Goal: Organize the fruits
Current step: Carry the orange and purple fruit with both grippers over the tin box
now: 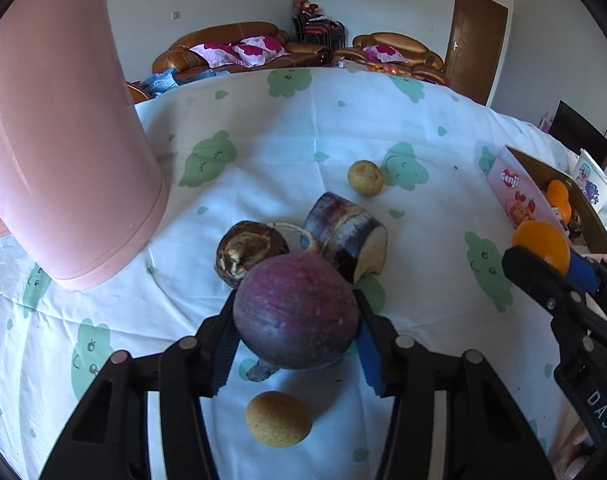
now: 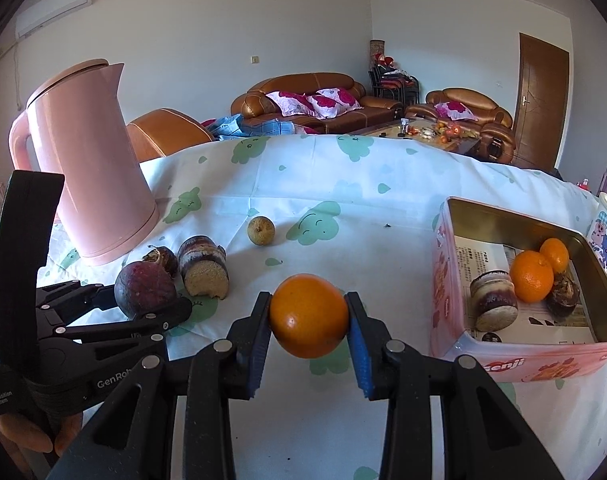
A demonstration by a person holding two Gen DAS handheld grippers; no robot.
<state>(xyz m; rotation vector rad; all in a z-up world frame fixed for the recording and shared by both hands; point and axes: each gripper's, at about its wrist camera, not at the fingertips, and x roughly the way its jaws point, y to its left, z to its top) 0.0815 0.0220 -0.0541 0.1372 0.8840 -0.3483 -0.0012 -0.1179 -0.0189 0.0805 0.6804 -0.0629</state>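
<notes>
You hold the orange [image 2: 308,315] clamped in your right gripper [image 2: 308,320], left of the tin [image 2: 503,364] at lower right, ready to drop it in, while your left gripper [image 1: 297,320] pinches the purple fruit [image 1: 295,312] at frame centre.

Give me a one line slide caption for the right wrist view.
Right tongs grip an orange beside the pink tin; left tongs hold a purple fruit.

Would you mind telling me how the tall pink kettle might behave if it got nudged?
The pink kettle looks tall and narrows upward, so a push near the top might tip it. It stands on a loose tablecloth, so it may drag the cloth rather than slide.
</notes>
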